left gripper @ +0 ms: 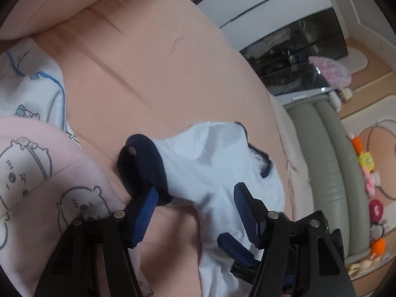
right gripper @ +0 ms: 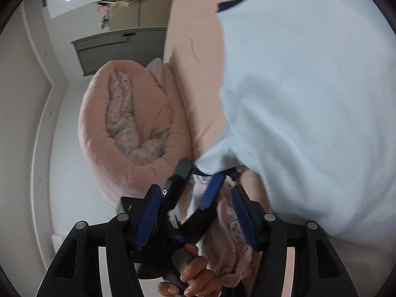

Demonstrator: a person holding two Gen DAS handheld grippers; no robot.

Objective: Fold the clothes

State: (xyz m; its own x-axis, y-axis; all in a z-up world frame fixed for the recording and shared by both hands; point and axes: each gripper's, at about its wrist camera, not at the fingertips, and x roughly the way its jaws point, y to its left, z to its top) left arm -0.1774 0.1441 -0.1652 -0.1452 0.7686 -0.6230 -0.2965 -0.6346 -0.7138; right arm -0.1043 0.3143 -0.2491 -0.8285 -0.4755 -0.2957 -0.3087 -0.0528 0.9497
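A white shirt [left gripper: 212, 163] with dark navy cuffs and collar lies bunched on the pink bed sheet [left gripper: 148, 74]. My left gripper [left gripper: 195, 198] is open, its blue fingers [left gripper: 144, 212] astride the shirt's lower part, the left finger touching the navy cuff [left gripper: 141, 165]. In the right wrist view the same white shirt [right gripper: 309, 99] fills the right side. My right gripper [right gripper: 195, 203] is open, with the other gripper's black and blue fingers and the person's hand [right gripper: 193, 274] between its fingers.
Pink printed clothing [left gripper: 37, 173] and a white cartoon-print garment [left gripper: 32, 86] lie at the left. A rolled pink blanket [right gripper: 128, 128] lies on the bed. A grey padded bed edge [left gripper: 321, 160], toys [left gripper: 366, 160] and a dark cabinet [left gripper: 297, 47] stand beyond the bed.
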